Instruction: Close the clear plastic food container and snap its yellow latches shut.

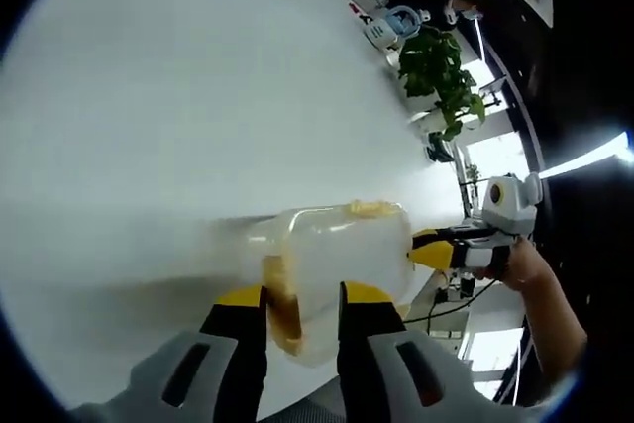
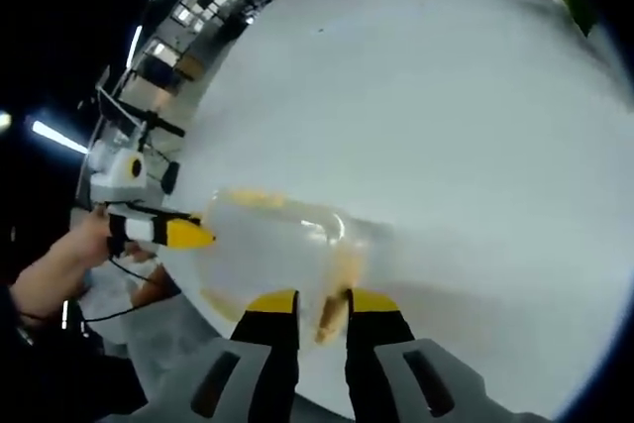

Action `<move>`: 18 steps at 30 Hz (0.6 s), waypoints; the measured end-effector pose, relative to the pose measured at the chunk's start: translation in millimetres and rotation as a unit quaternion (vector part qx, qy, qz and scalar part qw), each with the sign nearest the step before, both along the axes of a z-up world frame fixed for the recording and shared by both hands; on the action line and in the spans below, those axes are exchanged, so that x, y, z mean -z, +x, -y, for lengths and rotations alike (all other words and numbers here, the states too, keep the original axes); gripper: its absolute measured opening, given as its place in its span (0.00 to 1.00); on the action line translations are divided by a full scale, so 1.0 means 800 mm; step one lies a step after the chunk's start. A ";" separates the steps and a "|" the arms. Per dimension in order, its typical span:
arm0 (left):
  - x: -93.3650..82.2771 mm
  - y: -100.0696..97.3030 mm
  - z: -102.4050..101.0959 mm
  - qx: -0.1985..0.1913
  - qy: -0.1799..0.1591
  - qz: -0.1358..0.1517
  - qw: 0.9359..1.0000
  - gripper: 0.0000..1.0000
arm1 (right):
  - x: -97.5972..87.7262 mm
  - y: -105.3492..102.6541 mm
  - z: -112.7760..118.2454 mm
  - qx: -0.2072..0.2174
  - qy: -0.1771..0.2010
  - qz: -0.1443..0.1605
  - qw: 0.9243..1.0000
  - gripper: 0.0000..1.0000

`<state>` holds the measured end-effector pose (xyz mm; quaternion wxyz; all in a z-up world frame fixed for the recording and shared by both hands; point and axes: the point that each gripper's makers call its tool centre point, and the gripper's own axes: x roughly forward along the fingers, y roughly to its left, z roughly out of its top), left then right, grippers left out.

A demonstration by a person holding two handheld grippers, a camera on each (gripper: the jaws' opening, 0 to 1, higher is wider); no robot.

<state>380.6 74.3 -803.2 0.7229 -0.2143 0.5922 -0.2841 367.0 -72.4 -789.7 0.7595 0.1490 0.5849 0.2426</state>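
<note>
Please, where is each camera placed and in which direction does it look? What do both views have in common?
Left gripper view: rides on the left tool, looking along its jaws at the clear container on the white table; the right tool and a hand enter from the right.
Right gripper view: rides on the right tool, facing the same container from the opposite end; the left tool and a hand enter from the left.
Shared: container, table, each other's tool.

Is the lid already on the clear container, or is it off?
Cannot tell. The clear container on the white table looks blurred; each gripper, left and right, reaches a yellow latch.
</note>
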 end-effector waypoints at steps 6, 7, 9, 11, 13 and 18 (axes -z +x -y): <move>0.001 -0.001 0.001 0.006 0.004 -0.005 1.000 0.24 | 0.003 0.000 0.001 -0.011 -0.007 -0.013 1.000 0.13; 0.001 -0.001 0.001 0.008 0.004 -0.003 1.000 0.24 | 0.003 0.000 0.001 -0.013 -0.007 -0.014 1.000 0.13; 0.000 -0.003 0.001 0.004 0.004 0.001 1.000 0.25 | 0.002 0.000 0.000 -0.015 -0.013 -0.018 1.000 0.14; -0.001 -0.004 0.000 0.000 0.001 0.009 1.000 0.26 | 0.001 -0.002 -0.001 -0.019 -0.017 -0.009 1.000 0.16; -0.001 -0.004 0.000 -0.006 -0.004 0.011 1.000 0.27 | 0.003 -0.005 0.004 -0.020 -0.012 -0.007 1.000 0.18; -0.001 -0.006 -0.004 0.005 -0.008 -0.023 1.000 0.29 | 0.006 -0.010 0.001 -0.014 0.018 -0.018 1.000 0.21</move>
